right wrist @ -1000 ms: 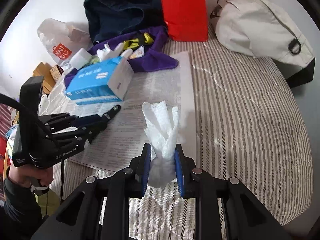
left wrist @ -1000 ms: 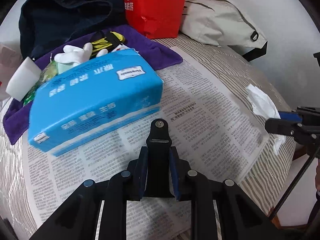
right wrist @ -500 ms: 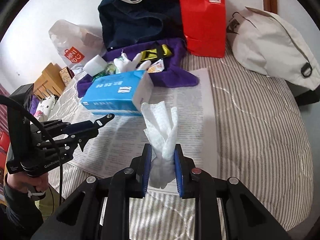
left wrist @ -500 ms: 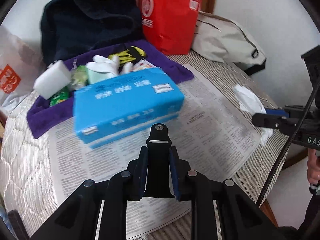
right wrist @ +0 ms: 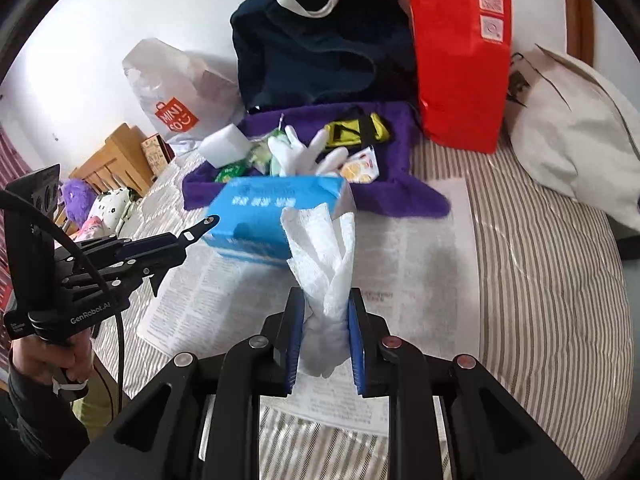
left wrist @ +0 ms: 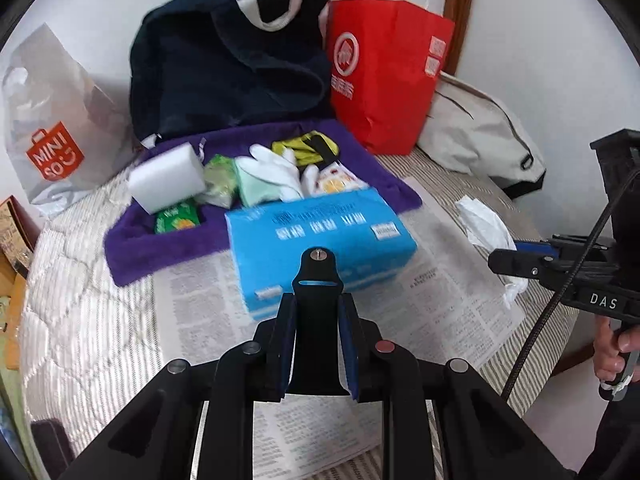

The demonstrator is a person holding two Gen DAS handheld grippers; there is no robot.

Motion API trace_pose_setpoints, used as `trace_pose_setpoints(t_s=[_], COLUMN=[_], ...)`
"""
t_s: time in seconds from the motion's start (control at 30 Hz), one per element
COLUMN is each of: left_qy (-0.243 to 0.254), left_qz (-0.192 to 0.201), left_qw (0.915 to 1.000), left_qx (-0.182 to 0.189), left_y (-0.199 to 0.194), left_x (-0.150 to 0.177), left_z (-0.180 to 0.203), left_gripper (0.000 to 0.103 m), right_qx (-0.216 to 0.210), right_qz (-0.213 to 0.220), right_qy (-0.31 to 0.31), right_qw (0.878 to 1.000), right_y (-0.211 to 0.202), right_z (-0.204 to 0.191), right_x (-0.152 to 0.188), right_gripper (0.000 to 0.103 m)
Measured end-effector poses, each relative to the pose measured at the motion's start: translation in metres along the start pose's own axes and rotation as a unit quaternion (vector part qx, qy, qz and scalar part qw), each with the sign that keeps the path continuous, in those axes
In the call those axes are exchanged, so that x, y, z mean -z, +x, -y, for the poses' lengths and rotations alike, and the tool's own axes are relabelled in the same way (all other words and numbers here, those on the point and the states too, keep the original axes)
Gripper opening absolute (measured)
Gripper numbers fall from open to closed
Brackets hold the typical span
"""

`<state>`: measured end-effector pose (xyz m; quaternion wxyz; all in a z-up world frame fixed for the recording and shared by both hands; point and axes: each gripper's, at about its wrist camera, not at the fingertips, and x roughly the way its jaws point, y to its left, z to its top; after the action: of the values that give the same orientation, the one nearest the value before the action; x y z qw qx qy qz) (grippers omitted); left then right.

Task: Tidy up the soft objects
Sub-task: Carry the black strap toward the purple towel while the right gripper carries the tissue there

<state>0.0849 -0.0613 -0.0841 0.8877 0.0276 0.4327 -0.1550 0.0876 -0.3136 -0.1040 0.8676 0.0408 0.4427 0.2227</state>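
Observation:
My right gripper [right wrist: 327,300] is shut on a crumpled white tissue [right wrist: 320,248] and holds it above the newspaper [right wrist: 400,248]. In the left wrist view the same tissue [left wrist: 480,220] sticks out of the right gripper [left wrist: 504,260] at the right. My left gripper [left wrist: 318,304] is shut on a flat black piece [left wrist: 317,280] with a screw at its tip. It hangs just in front of the blue tissue box [left wrist: 320,228], which lies on the newspaper. Behind the box, a purple towel [left wrist: 160,240] carries a white sponge block [left wrist: 168,176], a white glove [left wrist: 276,164] and small packets.
A navy bag [left wrist: 232,64], a red paper bag [left wrist: 384,72] and a beige bag [left wrist: 472,132] stand along the wall behind the towel. A white shopping bag [left wrist: 52,120] is at the far left. The striped bed cover [right wrist: 540,280] extends to the right of the newspaper.
Both grippers have risen and drawn back, so the box and towel look smaller and more of the bags shows. Each grip is unchanged.

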Motion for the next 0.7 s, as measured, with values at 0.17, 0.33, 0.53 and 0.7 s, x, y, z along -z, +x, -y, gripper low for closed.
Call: trace_pose_setpoints(t_s=[0.17,0.33,0.53,0.7], left_qy=[-0.001,-0.005,-0.013,-0.027], left_qz=[0.01,0.015,0.019,0.019], left_qw=[1.0,0.9999,0.9997,0.9994], left_qx=[-0.002,-0.003,-0.01,-0.012], left_y=[-0.005,-0.006,0.0,0.009], left_x=[-0.013,-0.026,-0.039,-0.049], left_z=[-0.009,-0.02,-0.034,-0.047], left_gripper=[0.02,0.02,0.02,0.02], right_qx=[-0.005,-0.009,-0.009,-0.009], right_qz=[0.005,0.009,0.013,0.016], right_qy=[-0.006,-0.01,-0.011,-0.013], right_qw=[1.0,1.0,1.0,1.0], right_y=[0.004,0.008,0.015,0.02], right_z=[-0.006,-0.01,-0.011,-0.012], right_x=[-0.016,-0.03,-0.046,-0.058], right_gripper=[0.021,0.021,0.021,0.021])
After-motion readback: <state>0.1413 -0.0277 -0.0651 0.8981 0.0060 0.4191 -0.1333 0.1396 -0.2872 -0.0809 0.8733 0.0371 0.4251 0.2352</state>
